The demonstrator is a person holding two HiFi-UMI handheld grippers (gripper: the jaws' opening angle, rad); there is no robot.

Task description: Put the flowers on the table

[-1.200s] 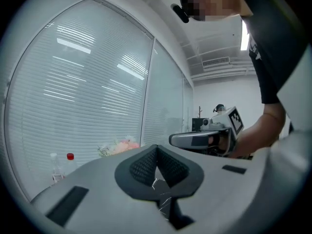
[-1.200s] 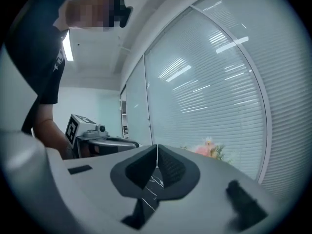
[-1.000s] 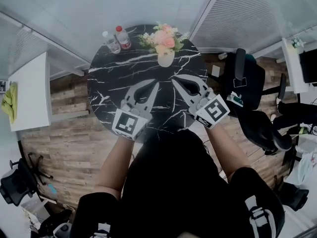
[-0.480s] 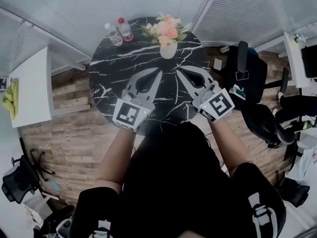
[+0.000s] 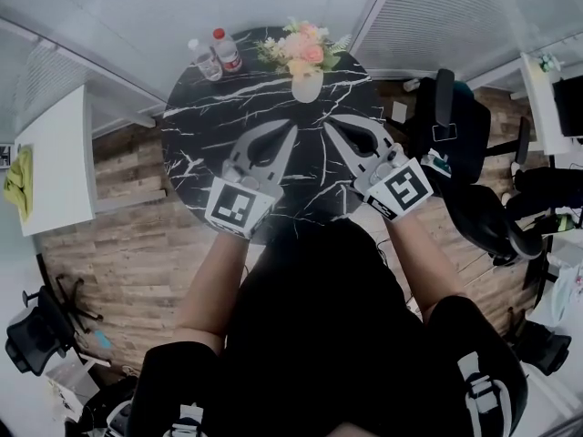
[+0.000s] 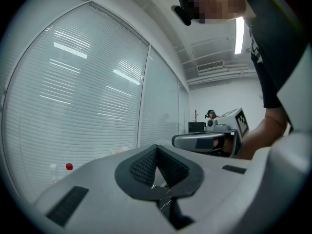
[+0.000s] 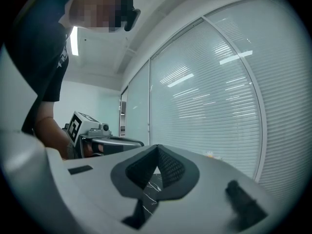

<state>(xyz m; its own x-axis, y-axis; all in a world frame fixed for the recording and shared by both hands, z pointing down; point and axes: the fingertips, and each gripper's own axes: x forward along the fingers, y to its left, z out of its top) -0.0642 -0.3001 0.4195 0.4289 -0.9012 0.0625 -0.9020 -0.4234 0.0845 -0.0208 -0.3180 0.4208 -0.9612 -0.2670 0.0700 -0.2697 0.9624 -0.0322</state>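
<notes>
Nothing moves since earlier bar the view; left claw (image 5: 290,131) and right claw (image 5: 328,125) closed, empty; vase (image 5: 307,86) of flowers (image 5: 301,49), upper centre, judged fragile, so grip its belly.

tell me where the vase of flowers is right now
In the head view, the vase of flowers stands on the far edge of the round black marble table, just right of the two water bottles.

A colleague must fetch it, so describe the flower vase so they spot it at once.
Find the round black marble table by the window blinds. At its far edge, right of two clear bottles, stands a white vase of pink and peach flowers, the only thing there with blooms.
</notes>
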